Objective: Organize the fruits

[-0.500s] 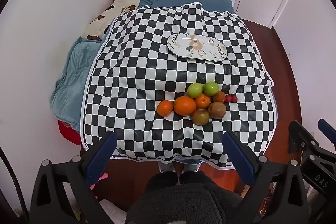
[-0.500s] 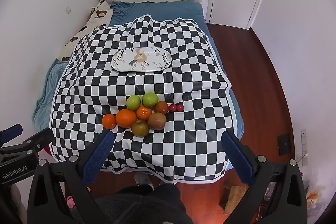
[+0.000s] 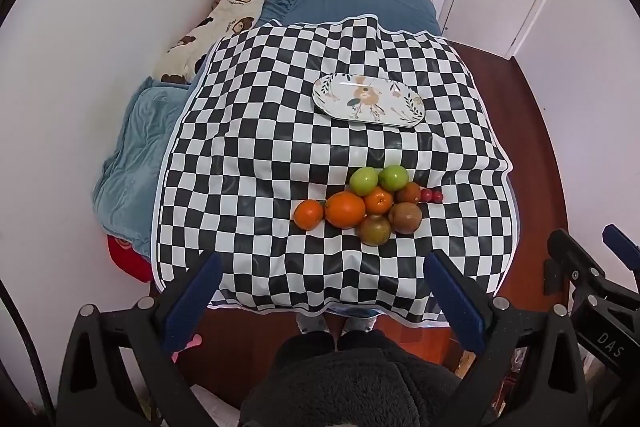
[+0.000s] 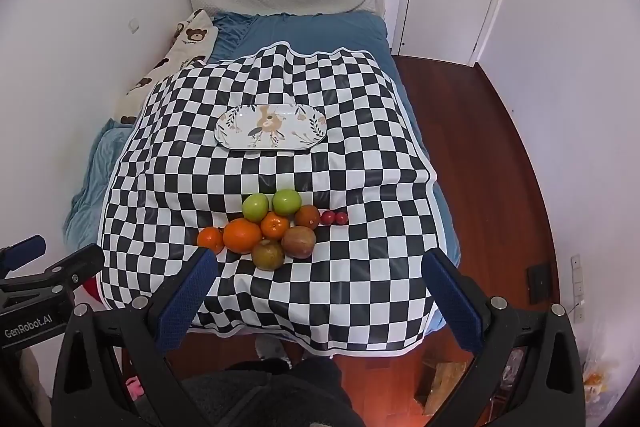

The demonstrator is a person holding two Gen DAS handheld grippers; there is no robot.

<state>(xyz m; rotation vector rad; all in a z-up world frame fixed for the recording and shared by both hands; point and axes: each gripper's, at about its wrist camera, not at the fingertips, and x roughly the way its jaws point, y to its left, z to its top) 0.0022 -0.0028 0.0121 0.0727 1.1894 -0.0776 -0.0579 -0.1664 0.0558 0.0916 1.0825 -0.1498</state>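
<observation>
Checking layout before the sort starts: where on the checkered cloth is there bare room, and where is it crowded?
The oval plate is bare. Open cloth lies between the plate and the fruit cluster, left of the cluster, and right of the two small red fruits. The cluster itself is packed, fruits touching.

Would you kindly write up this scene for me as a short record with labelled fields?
surface: checkered cloth spread over a bed
plate: oval floral plate, nothing on it, beyond the fruit
fruit pile: two green apples, three oranges, three brownish fruits, touching in a cluster
small fruit: two red cherry tomatoes at the pile's right end
left gripper: open, holds nothing
right gripper: open, holds nothing
task progress: no fruit on the plate yet
</observation>
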